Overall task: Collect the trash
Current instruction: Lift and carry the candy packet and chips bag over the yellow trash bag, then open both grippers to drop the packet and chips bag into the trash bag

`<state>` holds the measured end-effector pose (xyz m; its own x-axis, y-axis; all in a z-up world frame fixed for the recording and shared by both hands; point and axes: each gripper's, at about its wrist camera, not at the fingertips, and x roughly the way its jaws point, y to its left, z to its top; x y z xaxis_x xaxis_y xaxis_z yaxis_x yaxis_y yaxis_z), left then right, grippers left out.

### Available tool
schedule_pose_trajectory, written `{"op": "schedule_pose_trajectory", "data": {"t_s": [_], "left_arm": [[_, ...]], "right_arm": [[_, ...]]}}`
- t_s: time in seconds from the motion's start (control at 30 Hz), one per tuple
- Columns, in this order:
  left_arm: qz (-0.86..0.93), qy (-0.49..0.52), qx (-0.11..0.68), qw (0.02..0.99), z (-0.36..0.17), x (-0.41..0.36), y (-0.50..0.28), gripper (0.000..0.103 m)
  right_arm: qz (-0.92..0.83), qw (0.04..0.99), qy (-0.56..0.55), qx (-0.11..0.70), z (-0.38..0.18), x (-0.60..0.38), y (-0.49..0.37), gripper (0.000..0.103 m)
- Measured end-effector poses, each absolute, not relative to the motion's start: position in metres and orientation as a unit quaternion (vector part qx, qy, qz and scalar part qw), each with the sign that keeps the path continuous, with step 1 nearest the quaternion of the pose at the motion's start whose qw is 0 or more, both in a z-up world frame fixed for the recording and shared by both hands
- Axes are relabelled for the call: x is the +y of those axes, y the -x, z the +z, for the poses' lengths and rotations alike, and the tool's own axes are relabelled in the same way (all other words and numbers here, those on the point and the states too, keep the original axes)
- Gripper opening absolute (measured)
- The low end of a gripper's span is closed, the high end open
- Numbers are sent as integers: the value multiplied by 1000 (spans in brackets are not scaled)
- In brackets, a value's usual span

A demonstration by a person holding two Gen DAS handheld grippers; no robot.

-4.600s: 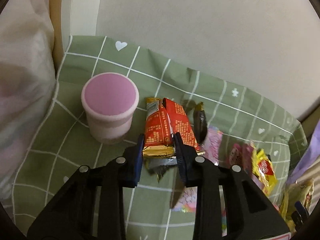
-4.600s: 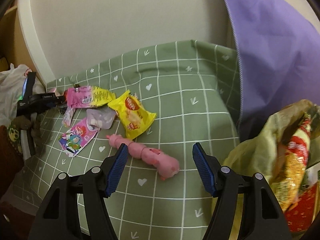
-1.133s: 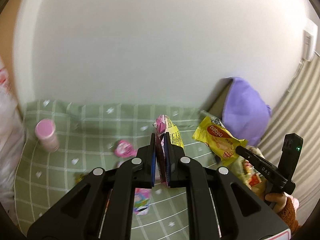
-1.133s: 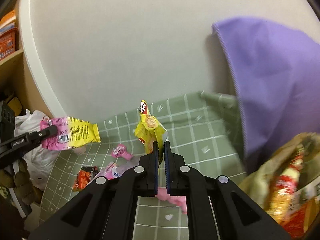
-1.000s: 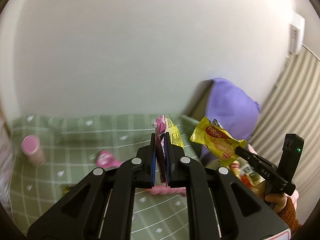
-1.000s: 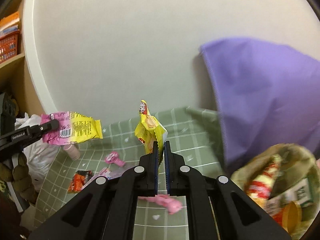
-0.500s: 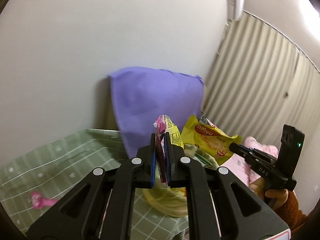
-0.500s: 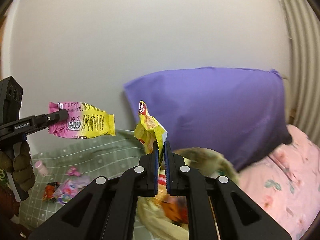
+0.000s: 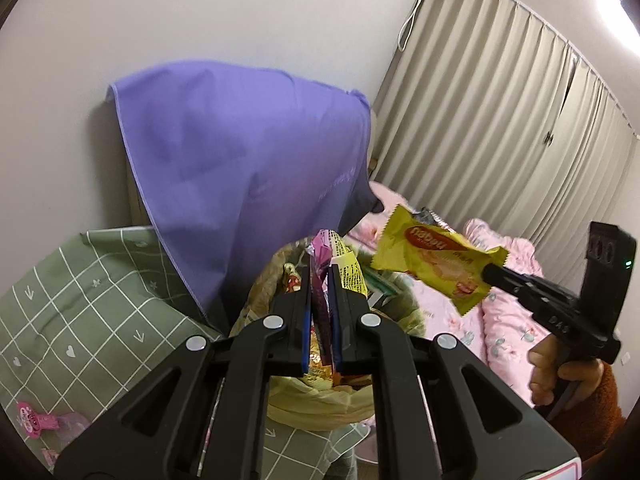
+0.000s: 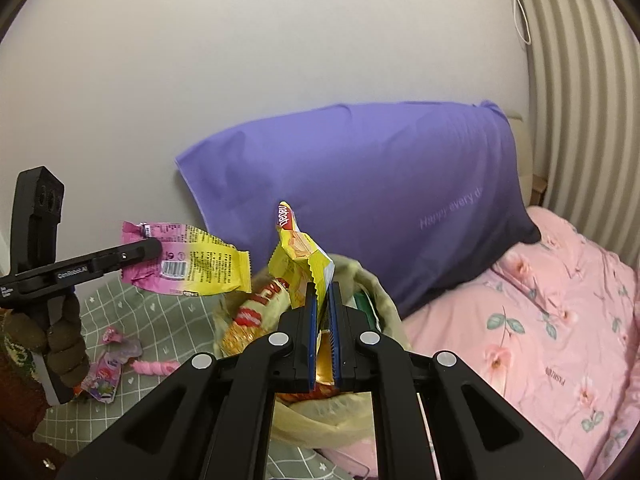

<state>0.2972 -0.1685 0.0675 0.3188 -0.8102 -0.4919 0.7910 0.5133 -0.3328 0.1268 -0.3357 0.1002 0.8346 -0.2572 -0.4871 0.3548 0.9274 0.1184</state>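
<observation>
Left gripper clamps pink-yellow wrapper (above trash bag).

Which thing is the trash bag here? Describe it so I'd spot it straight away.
Find the big purple pillow against the wall. Just below it, where the green checked cloth meets the pink bedding, sits the trash bag. It alone is pale yellow, crumpled and open, stuffed with wrappers.

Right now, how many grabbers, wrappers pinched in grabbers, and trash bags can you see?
Grabbers: 2, the left gripper and the right gripper
Pinched wrappers: 2, the pink-and-yellow wrapper in the left one and the yellow wrapper in the right one
Trash bags: 1, the yellowish trash bag, already holding packets
Total: 5
</observation>
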Motion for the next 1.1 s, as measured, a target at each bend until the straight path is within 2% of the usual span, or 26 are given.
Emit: {"op": "schedule_pose_trajectory", "data": {"t_s": [0.33, 0.57, 0.8, 1.1], "left_arm": [[-448, -48, 374, 811, 21, -193, -304, 7], [-459, -83, 414, 782, -12, -240, -306, 7], [-478, -111, 416, 766, -21, -283, -305, 7], [-478, -96, 422, 764, -19, -278, -316, 7]], "right_arm": [[-175, 941, -126, 262, 78, -351, -128, 7], [-165, 935, -133, 285, 56, -363, -141, 7], [-161, 930, -131, 305, 37, -375, -157, 7], [-142, 922, -142, 331, 12, -377, -182, 7]]}}
